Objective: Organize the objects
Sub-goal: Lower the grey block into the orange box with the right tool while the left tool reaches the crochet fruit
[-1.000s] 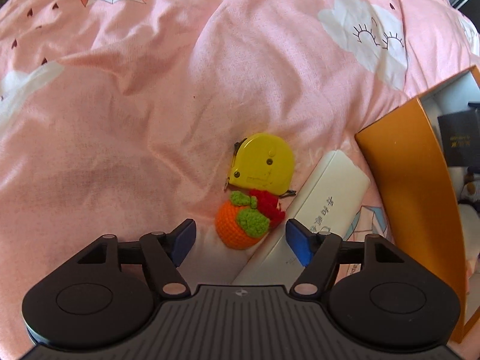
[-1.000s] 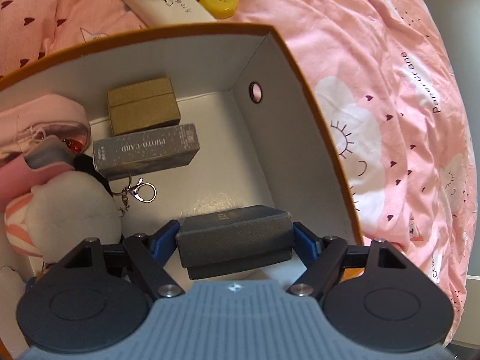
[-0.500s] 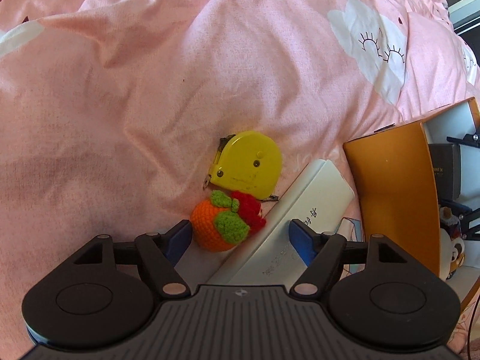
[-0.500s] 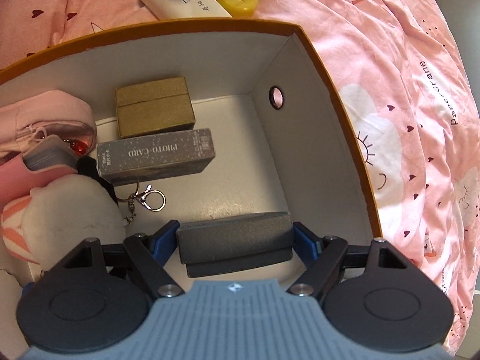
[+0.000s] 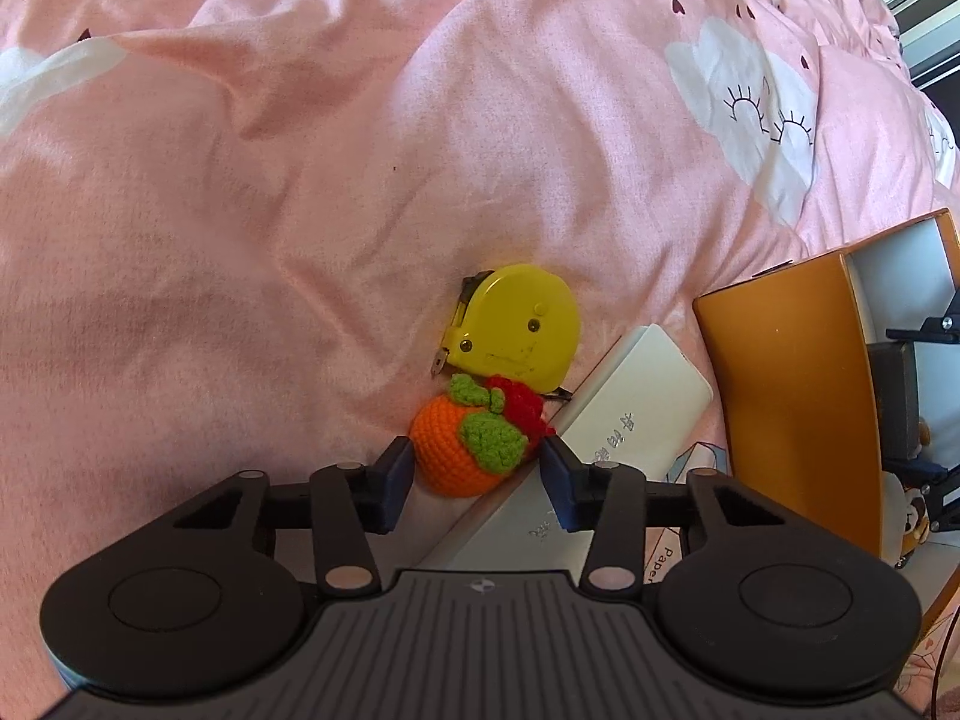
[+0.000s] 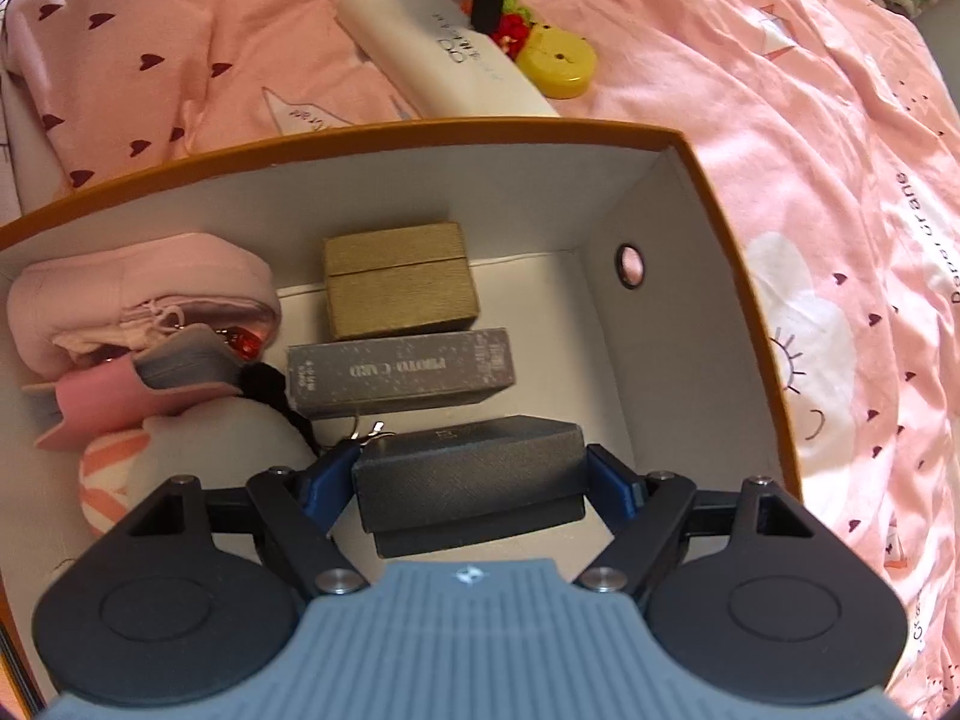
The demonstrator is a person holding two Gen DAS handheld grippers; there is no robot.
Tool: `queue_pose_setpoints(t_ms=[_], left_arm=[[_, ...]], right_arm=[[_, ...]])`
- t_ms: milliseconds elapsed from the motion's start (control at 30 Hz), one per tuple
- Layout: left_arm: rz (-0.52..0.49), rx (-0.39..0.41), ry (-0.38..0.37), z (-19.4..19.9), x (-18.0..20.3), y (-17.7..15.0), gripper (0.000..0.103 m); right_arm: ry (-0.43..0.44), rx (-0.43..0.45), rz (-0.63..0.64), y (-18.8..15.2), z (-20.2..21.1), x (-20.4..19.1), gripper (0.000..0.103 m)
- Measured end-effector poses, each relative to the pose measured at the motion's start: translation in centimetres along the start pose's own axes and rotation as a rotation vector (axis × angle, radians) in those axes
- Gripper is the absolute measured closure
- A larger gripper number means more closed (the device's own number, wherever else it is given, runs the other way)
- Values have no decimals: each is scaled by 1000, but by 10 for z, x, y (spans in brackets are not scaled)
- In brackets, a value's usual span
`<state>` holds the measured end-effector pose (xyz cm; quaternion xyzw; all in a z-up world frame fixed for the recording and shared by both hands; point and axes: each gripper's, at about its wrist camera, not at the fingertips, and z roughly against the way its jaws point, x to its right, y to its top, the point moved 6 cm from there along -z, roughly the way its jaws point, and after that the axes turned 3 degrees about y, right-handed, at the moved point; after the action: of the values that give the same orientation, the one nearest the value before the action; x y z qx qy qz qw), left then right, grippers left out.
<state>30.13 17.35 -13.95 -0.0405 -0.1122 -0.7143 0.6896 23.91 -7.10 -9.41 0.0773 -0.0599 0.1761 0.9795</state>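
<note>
My left gripper (image 5: 474,477) has just been closing on the crochet orange (image 5: 462,450); its pads appear to touch it, with the tape measure (image 5: 516,324) at twelve o'clock. My right gripper (image 6: 471,483) clamps the dark case (image 6: 471,474) inside the orange box (image 6: 726,252). Next: set it down at the free floor near three o'clock, clear of the wall.

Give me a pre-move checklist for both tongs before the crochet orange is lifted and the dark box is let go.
1. Crochet orange sits between the left tongs, which have just been closing: ok.
2. Pads pressing on the orange: cannot tell.
3. Tape measure clear of the pads: ok.
4. Right tongs clamp the dark box: ok.
5. Dark box is inside the orange bin: ok.
6. Dark box resting on the bin floor: cannot tell.
</note>
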Motion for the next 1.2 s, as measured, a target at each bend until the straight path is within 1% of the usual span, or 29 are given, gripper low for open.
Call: queue_pose_setpoints(t_ms=[67,133,233,300,333,400,433,500,633,767,800,900,1000,1067,1100,1200], left_arm=[[-3,-2,6,1,1,1,50],[-11,-1,15,0,3,2,48],[-22,4,24,1,5,3,45],[-20,9,26,1,5,4,40],[-18,12,28,0,6,4,39],[-16,13,30,-8,10,1,32],[-18,10,28,-8,11,1,30],[-26,4,28,-8,12,0,26],[-46,-3,36,-8,14,-1,22],[-36,4,29,-9,14,-1,20],[-32,6,25,-17,21,-1,20],[-30,10,25,-18,23,-2,18],[-32,10,23,-19,24,-2,16],[-34,11,17,-19,24,-2,17],[-35,13,10,-19,25,-2,20],[-32,17,0,-19,24,-3,22]], right_arm=[[-17,-20,27,2,-5,-1,23],[-61,-37,51,2,-7,1,23],[-125,-46,26,2,-9,13,23],[-147,-56,19,2,-13,17,23],[-144,-56,22,3,-16,16,23],[-137,-42,32,6,-16,12,23],[-120,-41,27,7,-16,11,23],[-68,-43,22,7,-15,6,23],[41,-48,29,5,-11,-6,23],[38,-36,19,5,-10,-13,23],[42,-33,13,6,-10,-13,23],[53,-20,2,9,-10,-12,23],[46,-27,34,14,-18,-15,22],[37,-33,58,15,-18,-16,22],[36,-33,57,15,-18,-16,22],[29,-32,18,14,-15,-11,19]])
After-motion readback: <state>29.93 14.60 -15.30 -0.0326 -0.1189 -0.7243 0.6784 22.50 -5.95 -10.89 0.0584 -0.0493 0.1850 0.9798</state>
